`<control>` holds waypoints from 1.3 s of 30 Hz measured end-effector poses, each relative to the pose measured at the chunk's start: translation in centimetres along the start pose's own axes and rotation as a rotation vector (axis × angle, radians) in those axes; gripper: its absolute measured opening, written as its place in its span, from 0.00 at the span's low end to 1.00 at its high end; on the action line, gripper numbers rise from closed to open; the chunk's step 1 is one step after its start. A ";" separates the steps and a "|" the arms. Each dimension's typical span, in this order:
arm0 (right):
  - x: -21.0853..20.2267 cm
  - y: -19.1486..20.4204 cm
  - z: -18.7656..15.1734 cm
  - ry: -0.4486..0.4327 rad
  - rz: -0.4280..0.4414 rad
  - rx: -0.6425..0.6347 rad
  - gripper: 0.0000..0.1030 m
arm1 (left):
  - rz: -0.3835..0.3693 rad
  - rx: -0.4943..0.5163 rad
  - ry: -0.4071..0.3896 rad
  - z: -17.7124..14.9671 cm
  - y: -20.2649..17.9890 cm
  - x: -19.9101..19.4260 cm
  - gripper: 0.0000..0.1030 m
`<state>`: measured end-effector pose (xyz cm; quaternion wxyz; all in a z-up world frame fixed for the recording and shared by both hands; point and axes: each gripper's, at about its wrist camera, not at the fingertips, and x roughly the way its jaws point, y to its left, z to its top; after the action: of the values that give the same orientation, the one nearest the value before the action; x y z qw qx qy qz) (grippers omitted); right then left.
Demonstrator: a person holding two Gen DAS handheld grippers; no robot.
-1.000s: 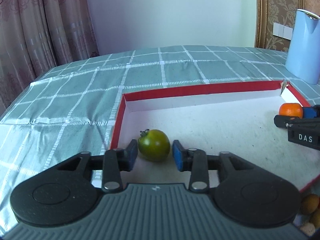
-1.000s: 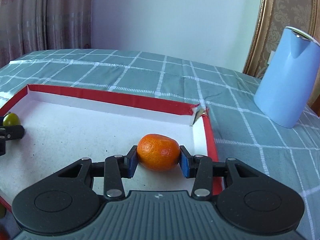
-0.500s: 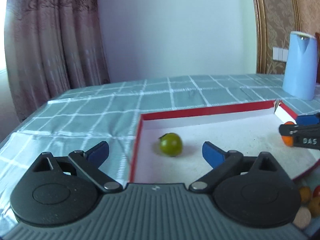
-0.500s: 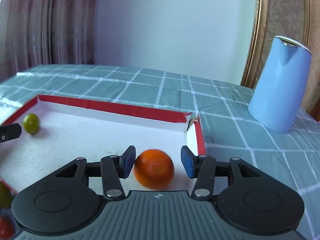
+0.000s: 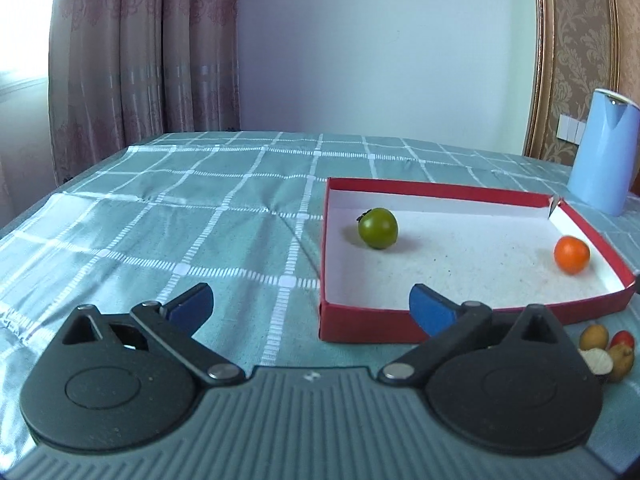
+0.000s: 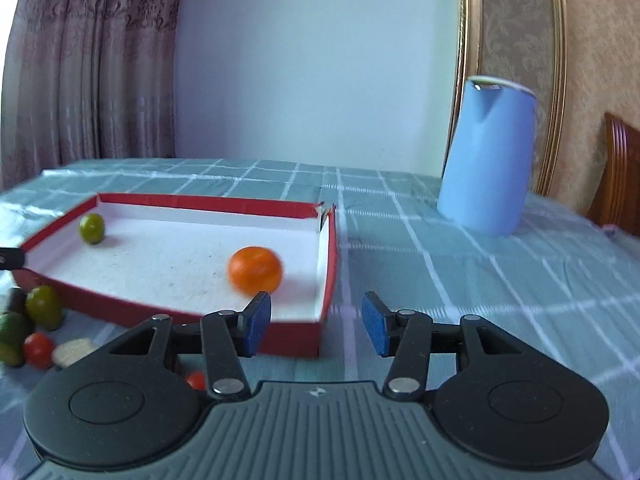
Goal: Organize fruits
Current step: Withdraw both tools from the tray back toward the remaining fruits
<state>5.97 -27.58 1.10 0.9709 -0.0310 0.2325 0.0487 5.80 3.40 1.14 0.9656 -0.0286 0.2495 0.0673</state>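
Observation:
A red box with a white floor [image 5: 472, 194] [image 6: 208, 202] lies on the checked tablecloth. A green tomato [image 5: 377, 228] [image 6: 92, 228] rests in its far left corner. An orange tangerine [image 5: 571, 254] [image 6: 255, 270] rests near its right wall. My left gripper [image 5: 310, 306] is open wide and empty, in front of the box's near left corner. My right gripper [image 6: 316, 324] is open and empty, in front of the box's near right corner.
A light blue kettle [image 5: 604, 152] [image 6: 486, 156] stands right of the box. Several small loose fruits [image 5: 608, 350] [image 6: 36, 324] lie on the cloth by the box's near side. A wooden chair [image 6: 622, 172] is at the far right, curtains at the left.
Both grippers opened, let go of the green tomato and the tangerine inside the box, and pulled back out of it. The tangerine rolled a little.

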 end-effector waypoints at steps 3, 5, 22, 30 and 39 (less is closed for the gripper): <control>-1.0 -0.4 -1.3 0.050 0.050 -0.028 0.48 | -0.011 -0.010 0.006 0.0 0.3 0.1 1.00; -1.4 -0.9 -1.6 0.078 0.119 -0.007 0.48 | -0.014 -0.014 0.008 0.0 0.3 0.2 1.00; -1.1 2.7 -2.0 0.125 0.186 -0.207 0.60 | -0.015 -0.011 0.007 0.1 0.4 0.3 1.00; 1.5 3.4 -1.2 0.187 0.239 -0.155 0.60 | -0.017 -0.008 0.006 0.1 0.3 0.2 1.00; 1.8 3.5 -1.2 0.195 0.230 -0.116 0.58 | -0.017 -0.009 0.006 0.1 0.2 0.2 1.00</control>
<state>6.63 -24.09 -0.88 0.9283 -0.0648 0.3246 0.1695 5.96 3.67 1.11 0.9652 -0.0354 0.2520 0.0599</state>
